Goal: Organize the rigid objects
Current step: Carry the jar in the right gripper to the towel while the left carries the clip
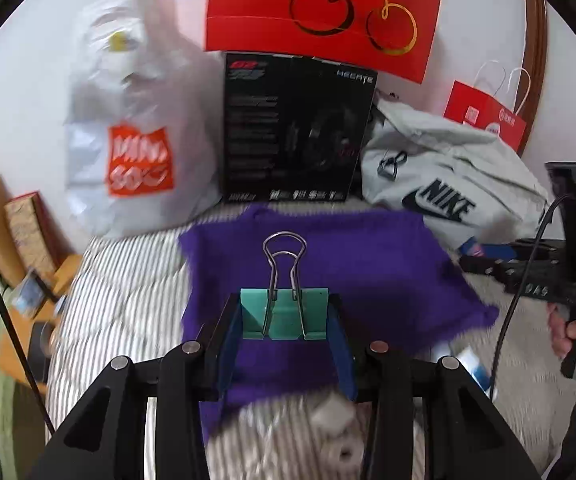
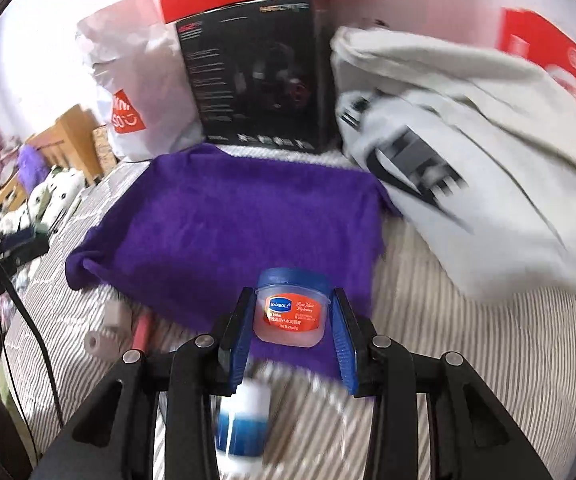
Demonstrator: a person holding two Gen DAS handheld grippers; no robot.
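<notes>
My left gripper (image 1: 284,320) is shut on a teal binder clip (image 1: 283,312) with silver wire handles, held above a purple towel (image 1: 368,264) spread on the striped bed. My right gripper (image 2: 290,320) is shut on a small jar (image 2: 290,312) with a blue lid and a red HANBOLI label, held over the near edge of the purple towel (image 2: 227,220). The right gripper also shows at the right edge of the left wrist view (image 1: 488,262), held by a hand.
Behind the towel stand a white Miniso bag (image 1: 135,128), a black box (image 1: 292,128), a red box (image 1: 320,8) and a grey Nike garment (image 1: 448,176). A blue-and-white bottle (image 2: 243,428), a small white roll (image 2: 99,342) and a red stick (image 2: 141,332) lie on the striped bedding.
</notes>
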